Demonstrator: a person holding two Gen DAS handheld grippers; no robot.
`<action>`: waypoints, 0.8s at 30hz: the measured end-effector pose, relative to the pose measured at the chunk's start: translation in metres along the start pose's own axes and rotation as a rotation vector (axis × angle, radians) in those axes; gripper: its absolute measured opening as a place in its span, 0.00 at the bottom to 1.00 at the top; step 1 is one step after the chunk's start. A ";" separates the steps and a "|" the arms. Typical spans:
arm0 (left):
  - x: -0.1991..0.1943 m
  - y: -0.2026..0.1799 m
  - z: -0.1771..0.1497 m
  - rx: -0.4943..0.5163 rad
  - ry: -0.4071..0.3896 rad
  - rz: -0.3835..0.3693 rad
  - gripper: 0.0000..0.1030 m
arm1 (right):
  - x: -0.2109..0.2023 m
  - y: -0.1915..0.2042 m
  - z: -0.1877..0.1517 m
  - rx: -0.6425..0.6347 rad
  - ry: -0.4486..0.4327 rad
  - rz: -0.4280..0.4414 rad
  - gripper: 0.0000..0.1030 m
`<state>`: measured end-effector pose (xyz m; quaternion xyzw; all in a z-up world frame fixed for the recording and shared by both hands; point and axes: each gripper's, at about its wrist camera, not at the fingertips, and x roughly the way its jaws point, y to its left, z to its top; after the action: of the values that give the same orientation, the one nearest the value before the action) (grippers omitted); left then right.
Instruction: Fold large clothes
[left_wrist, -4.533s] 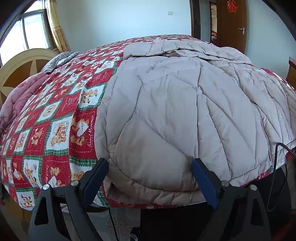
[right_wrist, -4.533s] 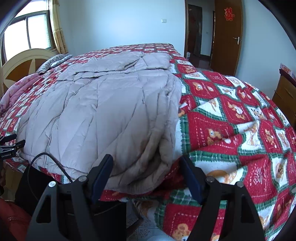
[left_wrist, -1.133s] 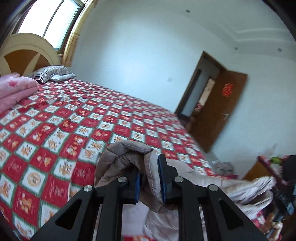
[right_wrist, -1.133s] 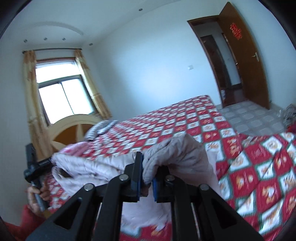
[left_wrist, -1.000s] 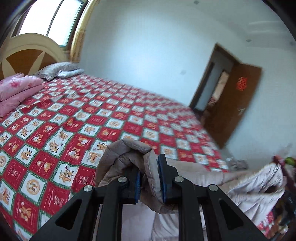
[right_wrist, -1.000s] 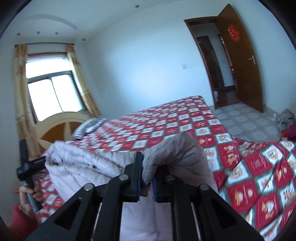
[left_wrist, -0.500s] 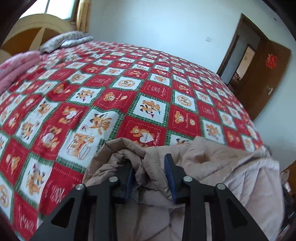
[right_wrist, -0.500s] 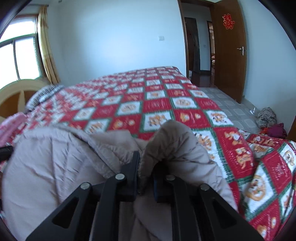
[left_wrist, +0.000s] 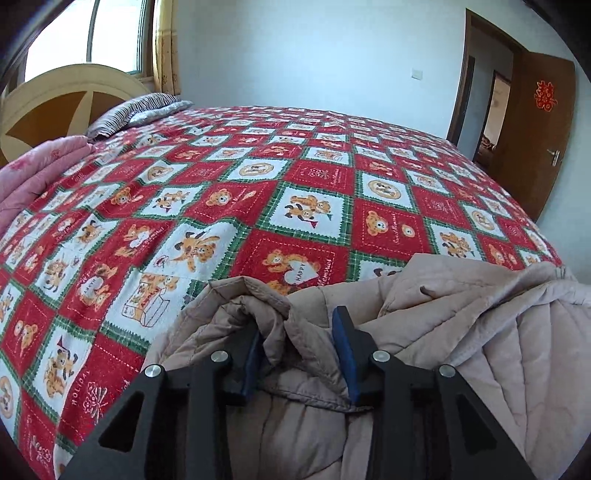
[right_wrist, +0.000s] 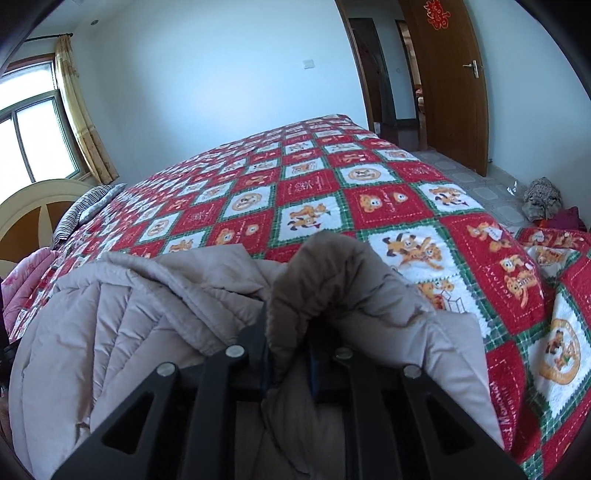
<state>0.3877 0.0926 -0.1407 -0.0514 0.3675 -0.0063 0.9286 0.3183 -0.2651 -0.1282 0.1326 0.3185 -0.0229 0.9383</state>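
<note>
A beige quilted coat (left_wrist: 461, 332) lies bunched at the near edge of the bed, on the red, white and green bear-print cover (left_wrist: 258, 184). My left gripper (left_wrist: 297, 350) is low over the coat's left end. Its jaws are opening: a ridge of fabric stands between them, and the right pad is clear of it. In the right wrist view the coat (right_wrist: 147, 314) spreads to the left. My right gripper (right_wrist: 290, 354) is shut on a raised fold of its right end, and the fold hides the pads.
A pink quilt (left_wrist: 37, 173), a striped pillow (left_wrist: 140, 110) and a round headboard (left_wrist: 55, 99) are at the bed's left end. A brown door (right_wrist: 450, 81) stands open at the right. A heap of clothes (right_wrist: 543, 203) lies on the tiled floor beside the bed (right_wrist: 314, 184).
Both grippers have come down from the air to the bed, and the coat now rests on the cover. The left jaws have spread off the fabric. The right stays clamped on its fold.
</note>
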 end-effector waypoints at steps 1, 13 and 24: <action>-0.001 0.002 0.002 -0.008 0.017 -0.020 0.39 | 0.002 0.001 0.000 -0.001 0.004 0.000 0.16; -0.138 0.047 0.087 -0.153 -0.155 -0.203 0.84 | -0.103 -0.004 0.058 0.157 -0.209 0.157 0.83; -0.099 -0.094 -0.025 0.183 -0.019 -0.200 0.84 | -0.072 0.132 -0.023 -0.192 0.012 0.077 0.25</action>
<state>0.3006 0.0014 -0.0822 -0.0032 0.3495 -0.1319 0.9276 0.2643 -0.1350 -0.0717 0.0541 0.3197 0.0445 0.9449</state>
